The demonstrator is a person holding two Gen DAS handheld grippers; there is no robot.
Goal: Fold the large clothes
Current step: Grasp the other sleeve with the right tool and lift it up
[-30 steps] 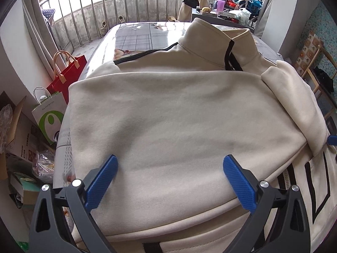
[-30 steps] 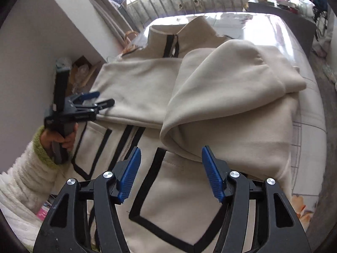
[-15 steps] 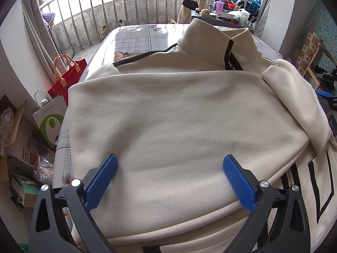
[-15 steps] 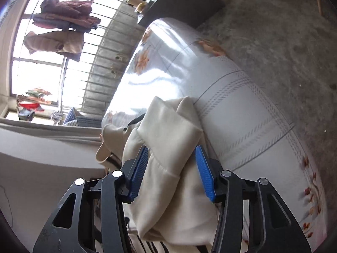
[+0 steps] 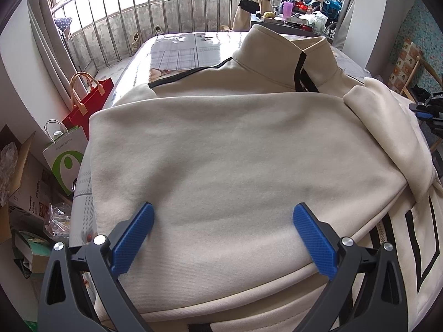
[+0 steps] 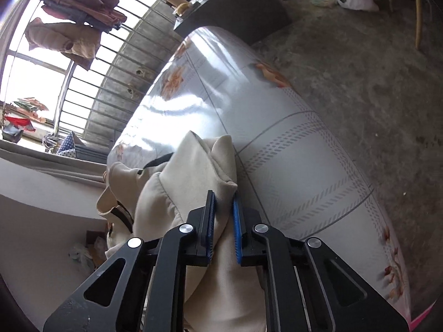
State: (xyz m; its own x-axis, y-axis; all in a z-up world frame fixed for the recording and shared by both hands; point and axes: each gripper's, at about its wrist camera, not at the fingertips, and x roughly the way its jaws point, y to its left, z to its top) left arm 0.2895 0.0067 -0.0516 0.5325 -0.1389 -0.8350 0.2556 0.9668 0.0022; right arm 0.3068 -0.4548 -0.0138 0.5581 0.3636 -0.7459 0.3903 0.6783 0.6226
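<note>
Jaws of the left gripper (image 5: 223,235) spread wide over the cream jacket (image 5: 235,160) lying collar-away along the table (image 6: 290,166); right gripper (image 6: 223,228) jaws pinch its sleeve (image 6: 193,177).

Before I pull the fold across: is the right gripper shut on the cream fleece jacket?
Shut on it: the right gripper has cream fleece jacket fabric pinched between its nearly closed blue pads.

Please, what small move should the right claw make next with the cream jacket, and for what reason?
Probably carry the pinched fold inward across the cream jacket. The right claw is shut on its bunched edge beside the table, while the left claw hovers open over the flat left side.
</note>
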